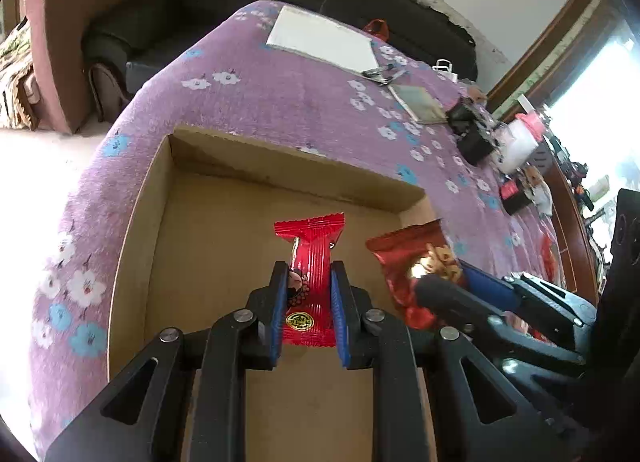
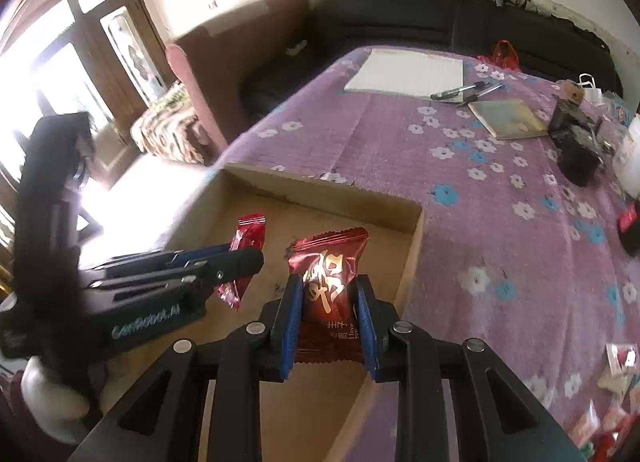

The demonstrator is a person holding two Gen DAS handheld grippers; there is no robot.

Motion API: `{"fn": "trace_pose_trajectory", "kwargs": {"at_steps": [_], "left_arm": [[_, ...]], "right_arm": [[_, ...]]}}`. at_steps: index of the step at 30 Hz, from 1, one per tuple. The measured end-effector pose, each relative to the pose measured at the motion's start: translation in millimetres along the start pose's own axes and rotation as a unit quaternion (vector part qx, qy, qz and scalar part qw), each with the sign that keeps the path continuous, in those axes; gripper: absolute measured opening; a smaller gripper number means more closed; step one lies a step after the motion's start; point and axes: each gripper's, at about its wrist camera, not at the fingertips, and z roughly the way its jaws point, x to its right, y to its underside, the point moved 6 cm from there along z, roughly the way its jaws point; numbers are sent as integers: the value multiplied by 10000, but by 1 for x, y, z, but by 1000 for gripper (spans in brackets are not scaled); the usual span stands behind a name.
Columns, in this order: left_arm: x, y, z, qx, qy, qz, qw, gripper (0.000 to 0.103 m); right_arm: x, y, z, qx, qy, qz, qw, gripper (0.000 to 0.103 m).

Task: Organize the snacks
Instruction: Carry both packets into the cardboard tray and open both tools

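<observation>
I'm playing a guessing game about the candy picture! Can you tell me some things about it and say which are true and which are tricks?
1. The left gripper squeezes a bright red candy. True.
2. The right gripper is open and holds nothing. False: it is shut on a dark red snack packet.
3. Both snacks hang over the cardboard box. True.
4. The tablecloth is plain green. False: it is purple with flowers.
5. A white notepad lies inside the box. False: it lies on the tablecloth.
</observation>
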Motion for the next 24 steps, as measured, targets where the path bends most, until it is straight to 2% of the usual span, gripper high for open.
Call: {"fn": "trace_pose_trajectory", "kwargs": {"at_steps": [4, 11, 17, 19, 24], "left_arm": [[-10, -6, 12, -75, 89, -225, 9997, 18], [-19, -9, 17, -43, 187, -473, 9987, 18], [-22, -9, 14, -22, 233, -587, 9980, 27], [-21, -9, 11, 27, 249, -607, 9978, 33], [-21, -11, 0, 180, 169, -651, 9976, 34]], "right_arm": [[0, -6, 24, -141, 160, -70, 9997, 26], [1, -9, 43, -223, 304, -141, 9992, 27], [0, -8, 47, -251, 375, -221, 9987, 28], [0, -9, 44, -173, 428, -257, 9986, 28], [-2, -11, 32, -53, 479, -276, 9985, 28]]}}
